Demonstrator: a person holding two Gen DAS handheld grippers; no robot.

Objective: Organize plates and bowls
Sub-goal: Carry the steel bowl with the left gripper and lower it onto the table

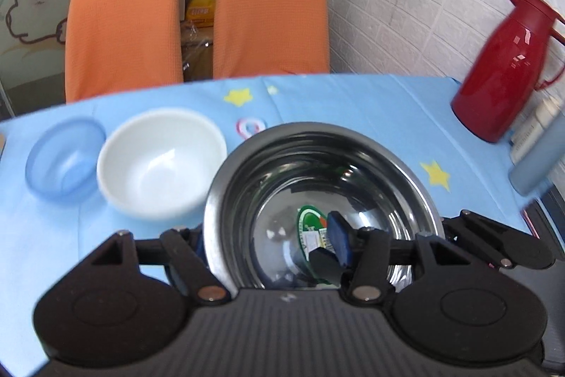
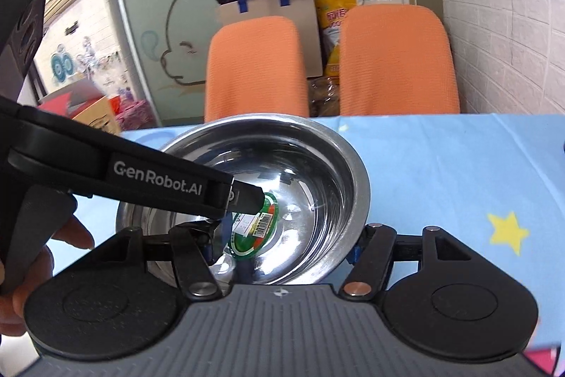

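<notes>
A large steel bowl (image 1: 317, 172) with a green label inside stands on the blue tablecloth; it also shows in the right wrist view (image 2: 317, 172). Both grippers straddle its near rim. My left gripper (image 1: 272, 246) has its right finger inside the bowl and its left finger outside the rim, which it looks shut on. My right gripper (image 2: 282, 246) has one finger on each side of the rim, which it looks shut on. The left gripper's body (image 2: 159, 182) reaches into the bowl from the left. A white bowl (image 1: 162, 161) and a blue translucent bowl (image 1: 65, 158) stand left of it.
A red thermos jug (image 1: 508, 66) stands at the table's far right by the white brick wall, with a grey bottle (image 1: 536, 161) near it. Two orange chairs (image 1: 268, 13) stand behind the table's far edge. The tablecloth (image 2: 459, 172) extends right of the steel bowl.
</notes>
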